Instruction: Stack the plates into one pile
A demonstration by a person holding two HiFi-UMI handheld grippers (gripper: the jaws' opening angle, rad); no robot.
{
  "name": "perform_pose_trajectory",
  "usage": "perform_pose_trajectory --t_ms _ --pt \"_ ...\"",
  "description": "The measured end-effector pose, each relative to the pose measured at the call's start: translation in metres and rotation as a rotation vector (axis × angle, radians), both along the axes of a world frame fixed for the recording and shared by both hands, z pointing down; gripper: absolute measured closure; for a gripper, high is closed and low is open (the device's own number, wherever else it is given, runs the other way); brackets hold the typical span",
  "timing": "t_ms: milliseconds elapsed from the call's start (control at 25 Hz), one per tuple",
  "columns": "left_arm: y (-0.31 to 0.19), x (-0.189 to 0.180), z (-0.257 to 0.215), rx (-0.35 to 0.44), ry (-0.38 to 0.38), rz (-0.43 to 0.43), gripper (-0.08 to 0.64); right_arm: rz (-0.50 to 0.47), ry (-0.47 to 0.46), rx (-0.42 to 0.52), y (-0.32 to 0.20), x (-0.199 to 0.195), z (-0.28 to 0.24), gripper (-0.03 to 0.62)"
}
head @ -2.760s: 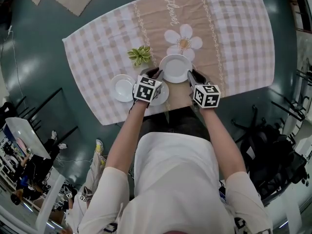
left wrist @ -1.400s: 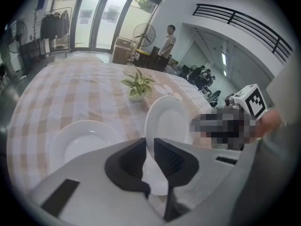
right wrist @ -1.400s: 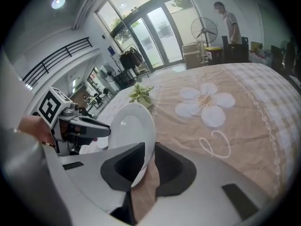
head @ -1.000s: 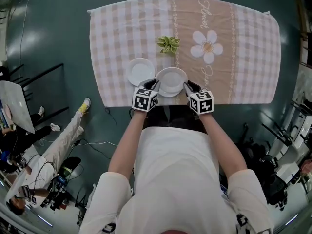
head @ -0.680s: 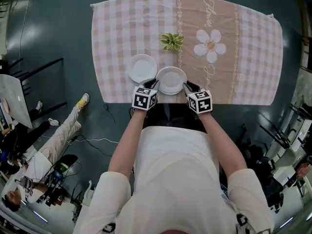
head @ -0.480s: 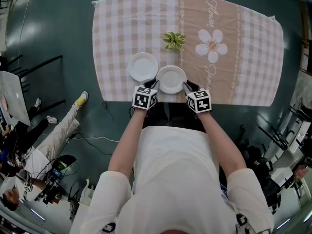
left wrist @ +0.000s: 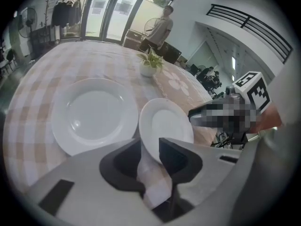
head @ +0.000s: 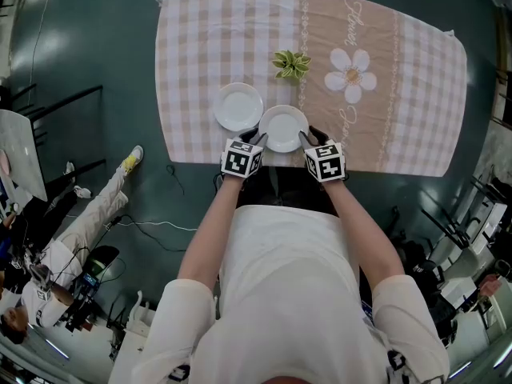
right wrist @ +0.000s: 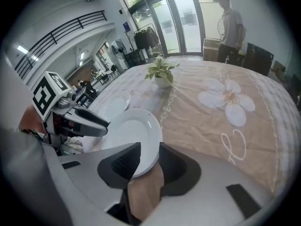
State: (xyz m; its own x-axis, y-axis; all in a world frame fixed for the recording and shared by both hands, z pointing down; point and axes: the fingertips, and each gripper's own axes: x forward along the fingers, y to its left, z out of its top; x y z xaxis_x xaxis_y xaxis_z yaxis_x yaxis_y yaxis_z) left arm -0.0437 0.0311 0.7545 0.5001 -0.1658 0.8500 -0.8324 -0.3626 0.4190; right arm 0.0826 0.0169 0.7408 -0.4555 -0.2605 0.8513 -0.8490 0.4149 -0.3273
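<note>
A white plate lies near the table's front edge, on top of another plate whose rim barely shows. My left gripper is at its left rim and my right gripper at its right rim. In the left gripper view the plate has its rim between the jaws of the left gripper, with a gap beside it. The right gripper likewise straddles the plate's rim without pressing on it. Both pairs of jaws have just been opening. A second white plate lies alone to the left.
A small potted plant stands behind the plates on the checked cloth with a flower print. The table's front edge is just below the grippers. A person stands beyond the far side of the table.
The plate held between both grippers has come down from above the cloth onto the plate near the front edge. Both grippers followed it toward the table's edge.
</note>
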Motion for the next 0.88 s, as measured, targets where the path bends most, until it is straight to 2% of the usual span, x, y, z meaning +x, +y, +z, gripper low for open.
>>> perform_pose_trajectory --t_ms 240,880 --pt "-0.006 -0.007 -0.013 0.027 0.020 -0.043 0.436 -0.024 -0.018 0.058 -0.009 -0.013 -0.015 0.451" --pt "-0.022 -0.054 -0.026 0.069 0.031 -0.161 0.443 -0.126 -0.031 0.100 -0.040 -0.057 -0.030 0.453"
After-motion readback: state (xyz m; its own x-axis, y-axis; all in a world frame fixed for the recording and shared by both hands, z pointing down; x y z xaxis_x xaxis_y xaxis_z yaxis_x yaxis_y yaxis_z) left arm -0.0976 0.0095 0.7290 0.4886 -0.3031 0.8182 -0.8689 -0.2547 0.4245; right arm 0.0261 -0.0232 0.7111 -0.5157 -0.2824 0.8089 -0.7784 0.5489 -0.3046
